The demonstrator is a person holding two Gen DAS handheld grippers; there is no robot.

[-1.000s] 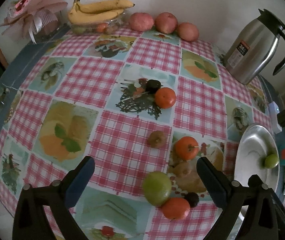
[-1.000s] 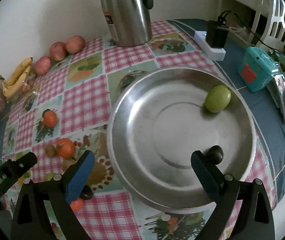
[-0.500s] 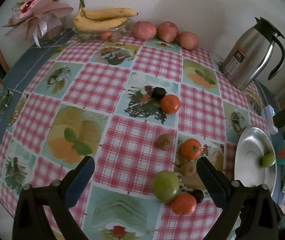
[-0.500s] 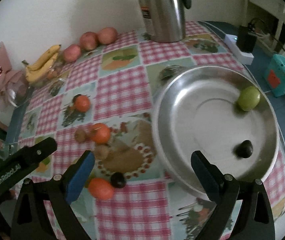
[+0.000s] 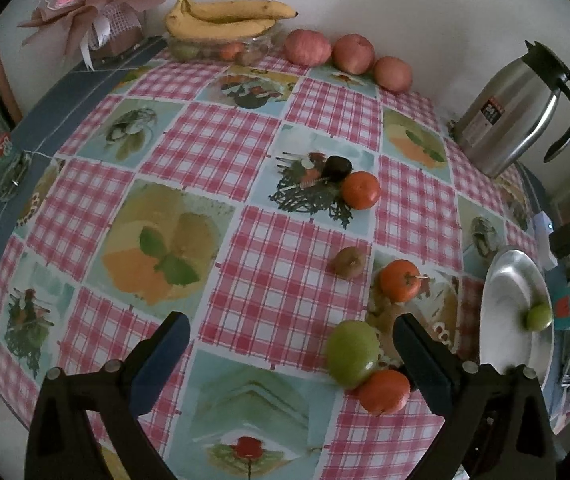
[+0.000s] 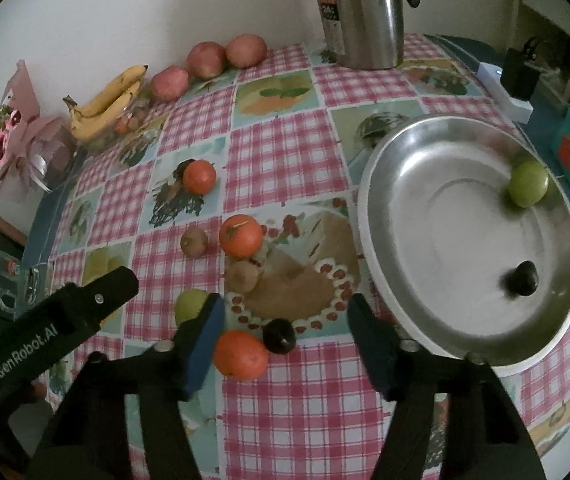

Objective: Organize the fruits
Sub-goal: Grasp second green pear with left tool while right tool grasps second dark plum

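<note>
The step in hand looks like fetching the next fruit for the metal plate, which already holds a green fruit and a dark plum. The right gripper has just been closing, jaws spread about an orange and another plum, pinching neither; next it must lower and centre on one. The left gripper hangs spread over the bench

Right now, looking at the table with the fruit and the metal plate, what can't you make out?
- Left wrist view: the metal plate shows edge-on, so its inside is mostly hidden.
- Left wrist view: the fruit under the bananas is too small to name.
- Right wrist view: the green fruit is half covered by the right gripper finger.
- Both views: the jug's label is unreadable.
</note>
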